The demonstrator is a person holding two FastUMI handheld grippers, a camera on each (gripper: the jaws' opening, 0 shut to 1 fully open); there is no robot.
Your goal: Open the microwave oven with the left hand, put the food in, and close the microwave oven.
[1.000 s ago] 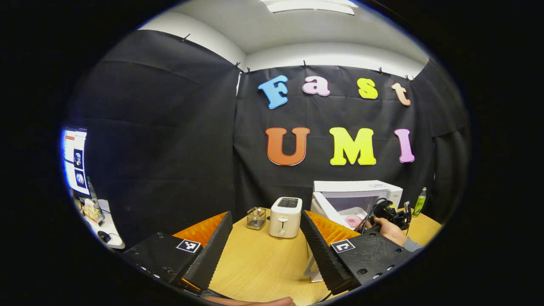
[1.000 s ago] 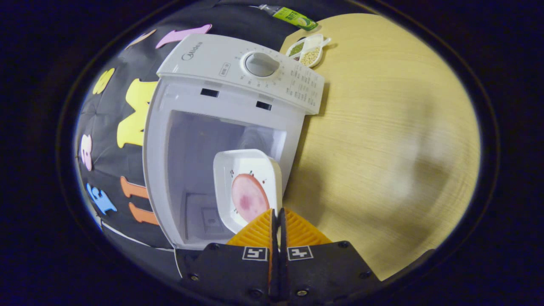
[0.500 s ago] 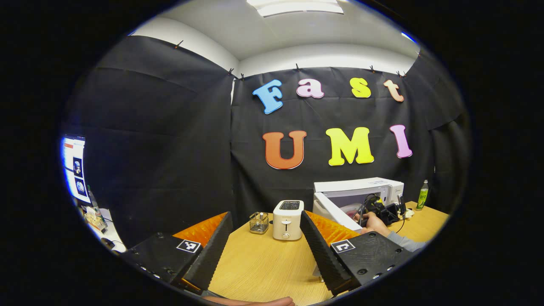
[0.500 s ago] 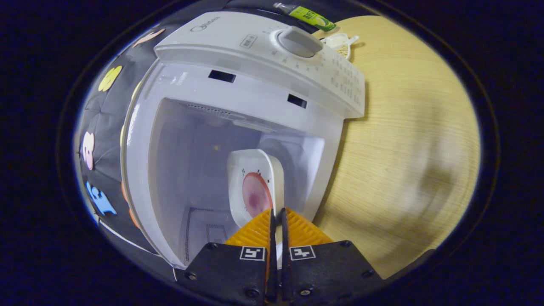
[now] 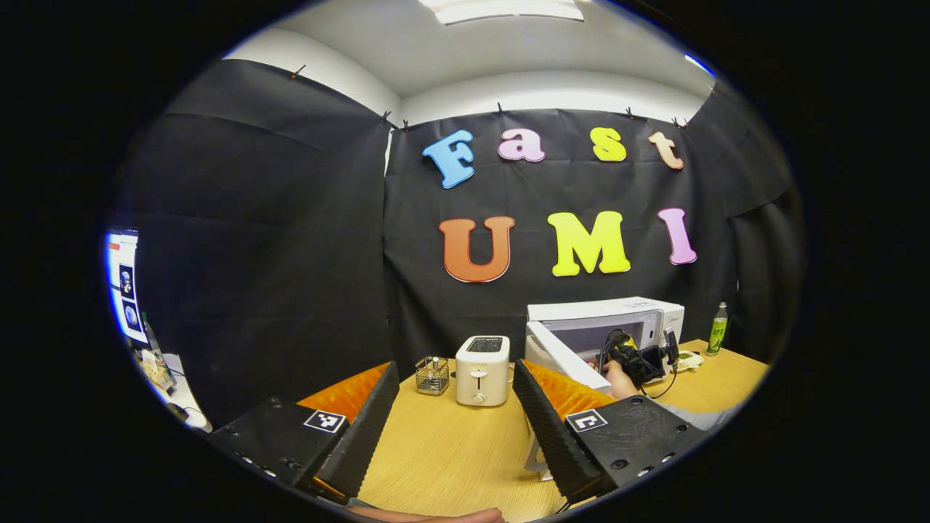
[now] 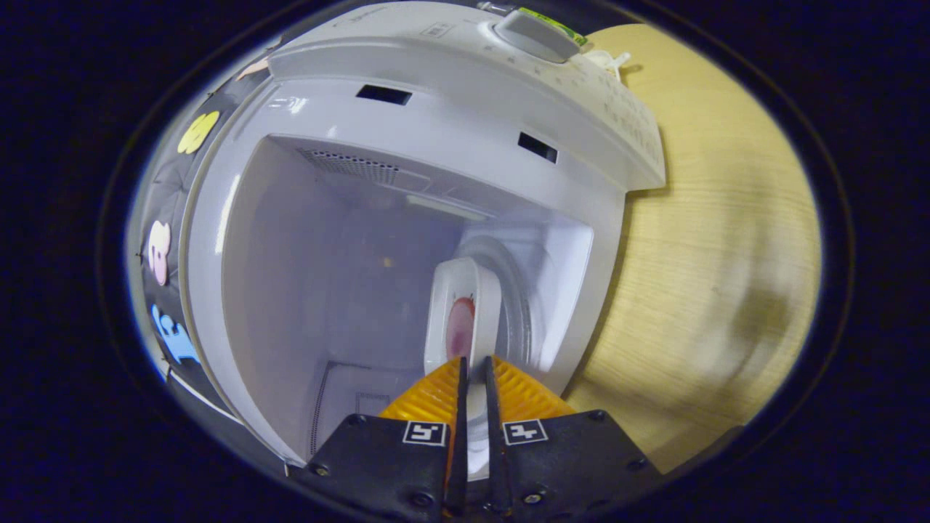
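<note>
Right hand-held gripper (image 6: 473,372): fingers clamped on the near rim of a white plate (image 6: 465,319).
Plate: inside the open microwave oven (image 6: 407,145) cavity, over the turntable, carrying a pink slice of food (image 6: 461,327).
Left hand-held gripper (image 5: 454,407): fingers spread wide apart, holding nothing, above the counter (image 5: 450,450).
Microwave door (image 5: 563,354): swung open, seen in the left gripper view.
Counter items: toaster (image 5: 482,370) and wire basket (image 5: 432,375) left of the oven; green bottle (image 5: 717,328) to its right.
</note>
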